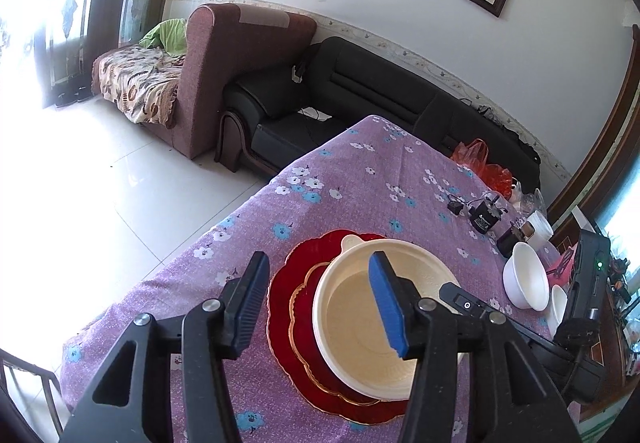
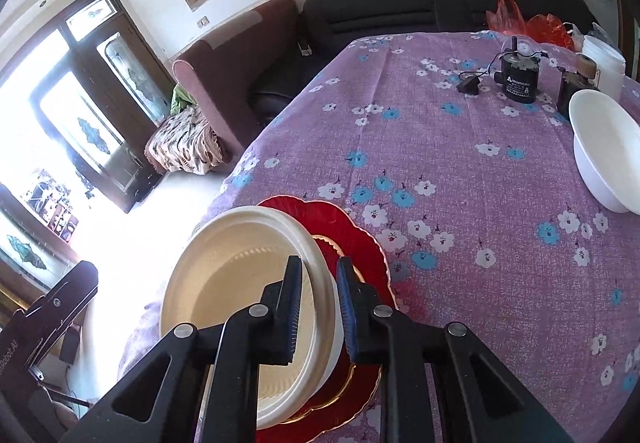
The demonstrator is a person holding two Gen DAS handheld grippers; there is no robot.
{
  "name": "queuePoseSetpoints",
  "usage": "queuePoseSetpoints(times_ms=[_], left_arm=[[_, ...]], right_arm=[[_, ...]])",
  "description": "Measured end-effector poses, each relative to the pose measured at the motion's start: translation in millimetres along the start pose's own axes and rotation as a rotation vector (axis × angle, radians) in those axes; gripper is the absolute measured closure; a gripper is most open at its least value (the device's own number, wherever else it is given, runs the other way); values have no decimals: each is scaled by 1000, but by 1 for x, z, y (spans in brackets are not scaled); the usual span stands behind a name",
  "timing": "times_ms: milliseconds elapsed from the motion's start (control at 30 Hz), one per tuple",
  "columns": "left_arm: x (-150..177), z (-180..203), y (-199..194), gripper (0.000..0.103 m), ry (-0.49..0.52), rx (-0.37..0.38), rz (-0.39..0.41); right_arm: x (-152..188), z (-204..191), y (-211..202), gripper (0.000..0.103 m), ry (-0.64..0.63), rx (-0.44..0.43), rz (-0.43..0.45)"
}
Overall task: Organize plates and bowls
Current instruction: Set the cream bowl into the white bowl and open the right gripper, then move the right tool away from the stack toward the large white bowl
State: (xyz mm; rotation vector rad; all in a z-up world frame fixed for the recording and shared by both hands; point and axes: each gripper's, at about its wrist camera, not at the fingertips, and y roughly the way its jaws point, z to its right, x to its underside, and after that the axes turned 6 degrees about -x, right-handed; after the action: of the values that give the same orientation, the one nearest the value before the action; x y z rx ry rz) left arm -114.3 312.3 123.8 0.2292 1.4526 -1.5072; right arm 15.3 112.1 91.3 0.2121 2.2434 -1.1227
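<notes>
A cream bowl (image 1: 360,319) sits on a red scalloped plate (image 1: 292,283) with a gold rim, on the purple flowered tablecloth (image 1: 340,179). My left gripper (image 1: 320,303) is open above them, one finger over the cloth, the other over the bowl. My right gripper (image 2: 320,307) is narrowed around the cream bowl's (image 2: 240,283) near rim, one finger inside and one outside; it seems to grip the rim. The red plate (image 2: 348,231) lies under it. A white bowl (image 2: 604,147) stands at the right; it also shows in the left wrist view (image 1: 526,275).
A black motor with cable (image 2: 518,79), a white cup (image 2: 604,63) and an orange bag (image 2: 532,23) sit at the table's far side. A second small white bowl (image 1: 558,303) is beside the first. Sofas (image 1: 360,91) stand beyond the table's edge.
</notes>
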Motion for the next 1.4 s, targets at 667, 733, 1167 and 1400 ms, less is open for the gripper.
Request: queuePoseSetpoints(times_ms=[667,733,1167,1400], left_arm=[[32,96,-61,20,225,87,63],[38,110,-68,20,256,113,52],[82,207,-56,16,376,253,-85],[97,221,-28,16,430,244,-142]], right_arm=[[55,33,-148,54,-97,84,261],[62,47,-170,51,-88,116,292],[83,163,-290,47,135,305,441],[76,210,-248,47,306,230,362]])
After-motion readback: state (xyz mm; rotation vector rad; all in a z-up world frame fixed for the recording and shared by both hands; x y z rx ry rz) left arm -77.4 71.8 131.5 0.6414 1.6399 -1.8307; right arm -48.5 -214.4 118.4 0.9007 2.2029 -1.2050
